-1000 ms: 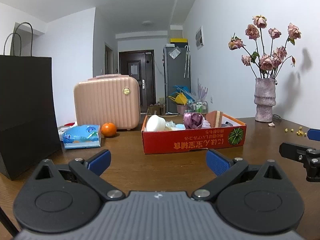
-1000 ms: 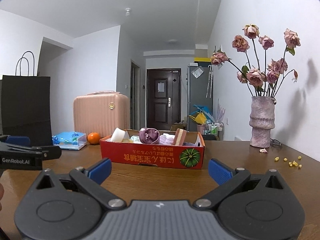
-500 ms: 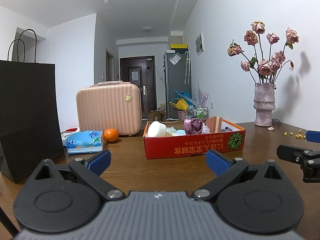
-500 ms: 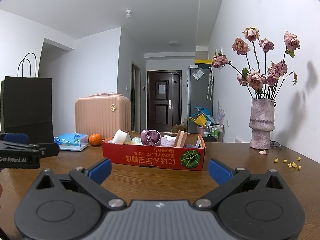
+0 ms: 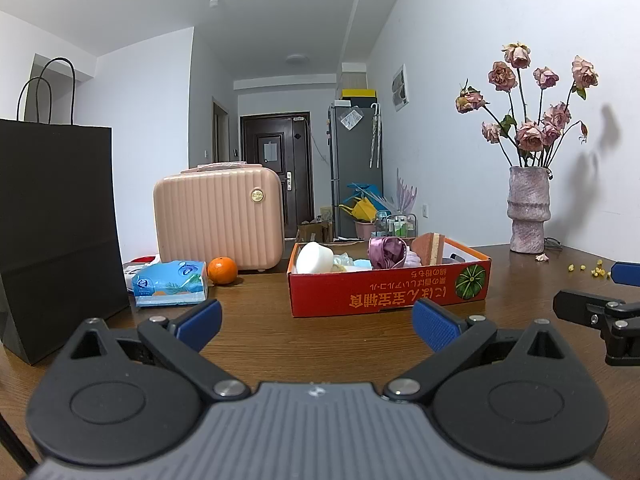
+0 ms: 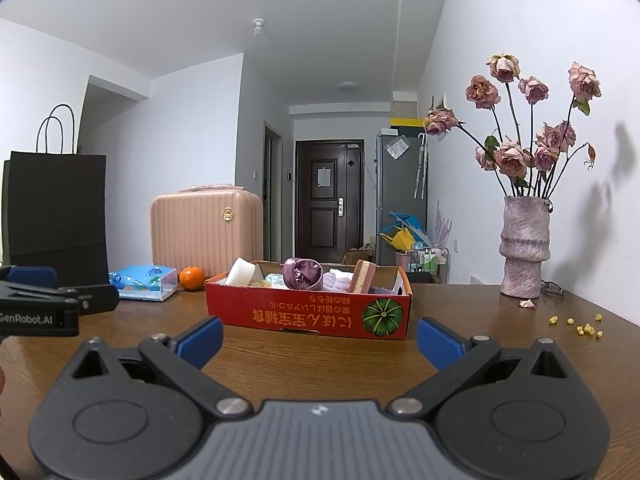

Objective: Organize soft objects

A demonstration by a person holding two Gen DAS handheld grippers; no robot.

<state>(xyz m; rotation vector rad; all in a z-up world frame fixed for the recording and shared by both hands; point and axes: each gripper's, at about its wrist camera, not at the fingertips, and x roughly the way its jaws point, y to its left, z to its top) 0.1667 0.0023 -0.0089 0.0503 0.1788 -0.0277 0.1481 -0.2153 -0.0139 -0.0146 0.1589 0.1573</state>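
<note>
A red cardboard box point(image 5: 384, 294) point(image 6: 308, 314) stands on the wooden table ahead of both grippers. It holds soft items: a white sponge point(image 5: 314, 258) point(image 6: 240, 272), a shiny purple cloth bundle point(image 5: 386, 252) point(image 6: 302, 274), a brown-and-tan sponge point(image 5: 430, 248) point(image 6: 362, 276) and pale cloths. My left gripper point(image 5: 316, 320) is open and empty, short of the box. My right gripper point(image 6: 318, 338) is open and empty, also short of the box. Each gripper shows at the edge of the other's view: the right one point(image 5: 600, 308), the left one point(image 6: 52, 304).
A blue tissue pack point(image 5: 170, 284) and an orange point(image 5: 222, 270) lie left of the box, in front of a pink case point(image 5: 218, 216). A tall black paper bag point(image 5: 56, 232) stands at far left. A vase of dried roses point(image 5: 526, 212) stands at far right, with yellow crumbs point(image 6: 580, 324) nearby.
Both views have tilted upward a little, so the box and table sit lower in frame. Both grippers stay open and empty.
</note>
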